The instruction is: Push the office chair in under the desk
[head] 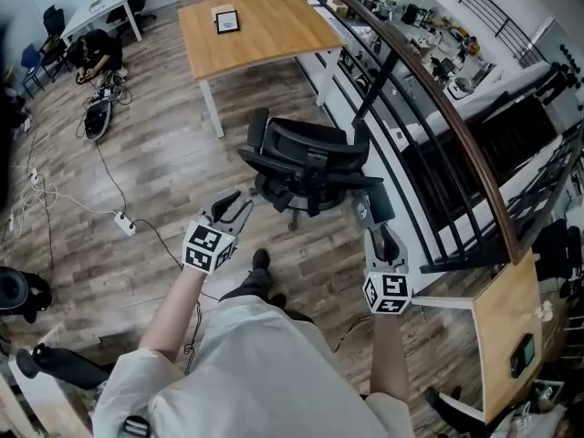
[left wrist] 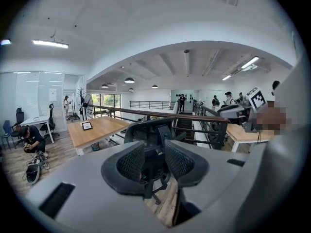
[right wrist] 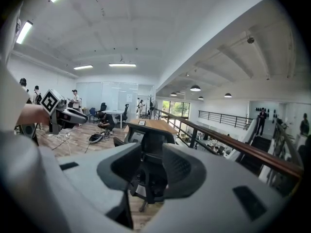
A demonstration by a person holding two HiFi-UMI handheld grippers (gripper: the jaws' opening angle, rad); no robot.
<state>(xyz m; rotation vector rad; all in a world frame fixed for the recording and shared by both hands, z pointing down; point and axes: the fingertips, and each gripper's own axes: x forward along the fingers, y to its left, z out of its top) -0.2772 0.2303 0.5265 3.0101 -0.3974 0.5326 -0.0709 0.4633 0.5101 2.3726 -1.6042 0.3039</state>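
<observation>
One office chair [head: 306, 164], desk [head: 265, 27] beyond; left hand-held gripper [head: 234, 206], right hand-held gripper [head: 372, 212].

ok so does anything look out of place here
The office chair sits out on the open floor, well short of the wooden desk rather than tucked under it. A power strip and loose cables also trail across the floor on the left.

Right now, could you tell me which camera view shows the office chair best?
The head view: the whole office chair shows from above, short of the desk. Both gripper views show only its backrest and base, partly hidden behind the jaws.
</observation>
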